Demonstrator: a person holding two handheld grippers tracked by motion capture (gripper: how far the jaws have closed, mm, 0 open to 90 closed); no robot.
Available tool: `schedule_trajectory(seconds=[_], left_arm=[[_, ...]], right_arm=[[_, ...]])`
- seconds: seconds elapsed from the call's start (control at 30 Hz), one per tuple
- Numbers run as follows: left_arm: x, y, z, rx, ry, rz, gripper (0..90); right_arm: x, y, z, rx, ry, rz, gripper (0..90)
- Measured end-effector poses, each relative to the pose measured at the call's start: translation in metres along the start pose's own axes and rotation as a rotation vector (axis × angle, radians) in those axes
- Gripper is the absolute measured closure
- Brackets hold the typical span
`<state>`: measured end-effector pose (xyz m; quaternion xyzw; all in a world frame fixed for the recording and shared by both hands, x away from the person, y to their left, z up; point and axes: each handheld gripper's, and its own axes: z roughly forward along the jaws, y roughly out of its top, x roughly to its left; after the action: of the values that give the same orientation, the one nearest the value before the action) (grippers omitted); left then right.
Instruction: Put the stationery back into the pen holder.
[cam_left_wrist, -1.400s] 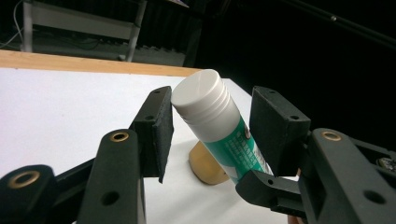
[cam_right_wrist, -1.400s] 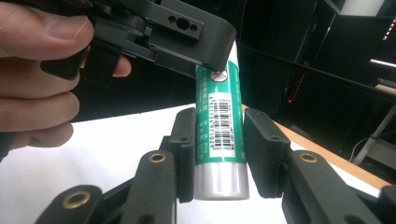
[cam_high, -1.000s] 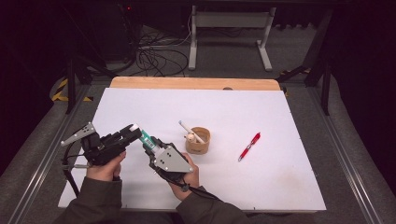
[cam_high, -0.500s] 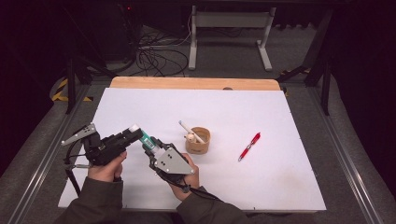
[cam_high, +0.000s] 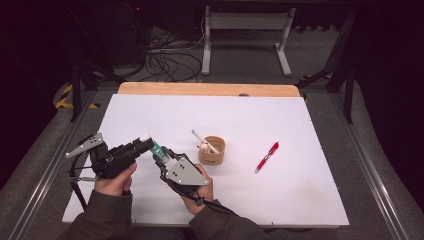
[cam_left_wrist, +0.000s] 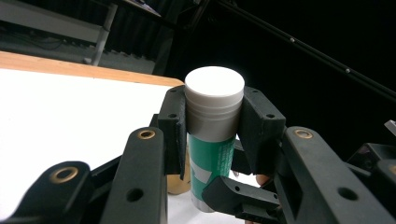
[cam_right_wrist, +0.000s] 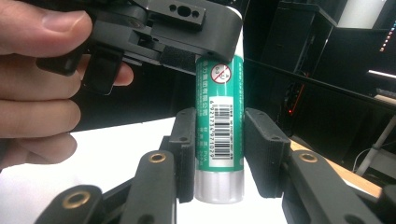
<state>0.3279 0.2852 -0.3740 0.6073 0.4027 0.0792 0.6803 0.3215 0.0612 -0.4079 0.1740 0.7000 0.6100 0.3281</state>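
A green glue stick with a white cap is held above the near left of the white table between both grippers. My right gripper is shut on the green barrel, pads on both sides of it. My left gripper comes from the left. Its jaws have just been closing with the cap between them, and the pads now press on the cap's sides. In the left gripper view, the barrel runs down behind the jaws.
A small wooden cup holding a white pen stands just right of the grippers. A red pen lies farther right. The table's wooden far edge borders a floor with cables and a stand.
The left gripper's jaws have drawn in around the white cap. Both hands and the glue stick stay where they were.
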Motion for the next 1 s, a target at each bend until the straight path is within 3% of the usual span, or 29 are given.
schedule_trajectory(seconds=[0.43, 1.0], left_arm=[[-0.005, -0.001, 0.002, 0.009, 0.04, 0.058, 65.2], [-0.018, -0.005, 0.013, 0.041, 0.111, 0.18, 65.2]], right_arm=[[-0.005, 0.0, 0.0, 0.02, 0.028, 0.033, 64.5], [-0.031, -0.003, -0.013, 0.103, 0.078, 0.121, 43.3]])
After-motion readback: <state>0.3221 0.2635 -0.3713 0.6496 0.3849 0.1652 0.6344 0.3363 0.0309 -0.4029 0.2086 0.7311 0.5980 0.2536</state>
